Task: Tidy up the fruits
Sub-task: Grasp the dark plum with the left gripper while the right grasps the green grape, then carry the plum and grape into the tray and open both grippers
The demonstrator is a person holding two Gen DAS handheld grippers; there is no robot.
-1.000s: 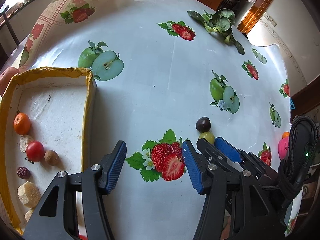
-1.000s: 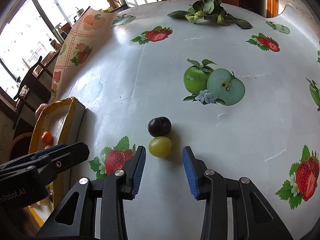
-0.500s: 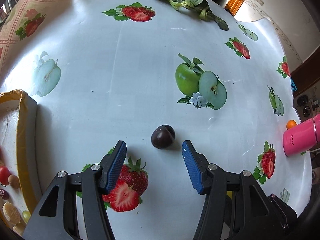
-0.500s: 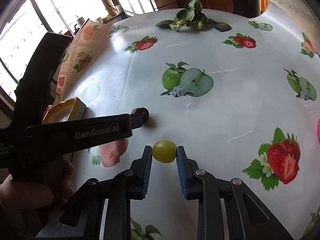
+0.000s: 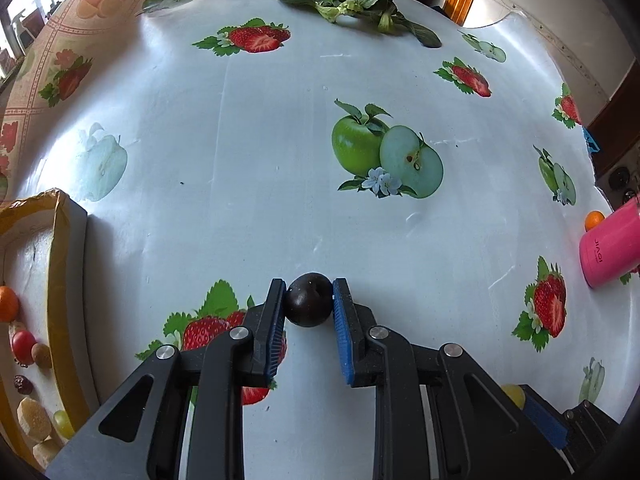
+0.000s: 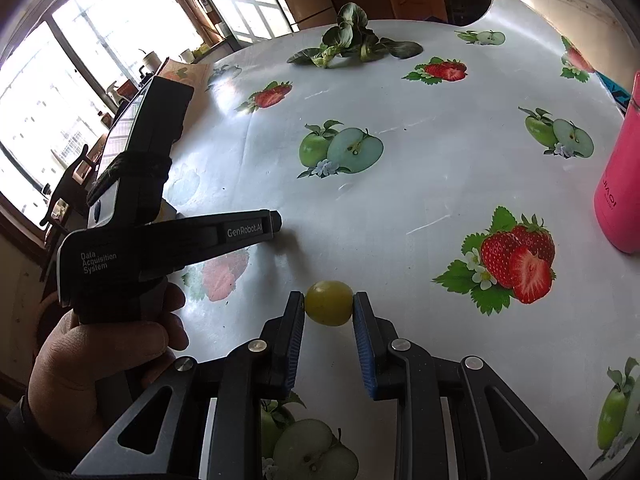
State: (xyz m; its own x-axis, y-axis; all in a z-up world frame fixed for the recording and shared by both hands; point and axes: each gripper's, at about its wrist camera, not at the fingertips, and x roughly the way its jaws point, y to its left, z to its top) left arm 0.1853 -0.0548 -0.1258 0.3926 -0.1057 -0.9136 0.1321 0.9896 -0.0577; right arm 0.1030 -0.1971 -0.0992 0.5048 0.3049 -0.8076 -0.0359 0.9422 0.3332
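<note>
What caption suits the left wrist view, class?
Left gripper clamps a dark plum on the fruit-print tablecloth, tray alongside.

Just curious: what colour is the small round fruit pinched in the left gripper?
Very dark purple, almost black; the small round fruit shows best in the left wrist view.

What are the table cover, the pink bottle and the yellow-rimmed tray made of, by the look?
Table cover: likely vinyl or oilcloth, glossy; window glare and shallow creases across the fruit print.
Pink bottle: smooth satin coat, probably painted metal or plastic; the look leaves it open.
Yellow-rimmed tray: seems foam or cardboard wrapped in yellow tape; matte white floor, wrinkled shiny rim.
</note>
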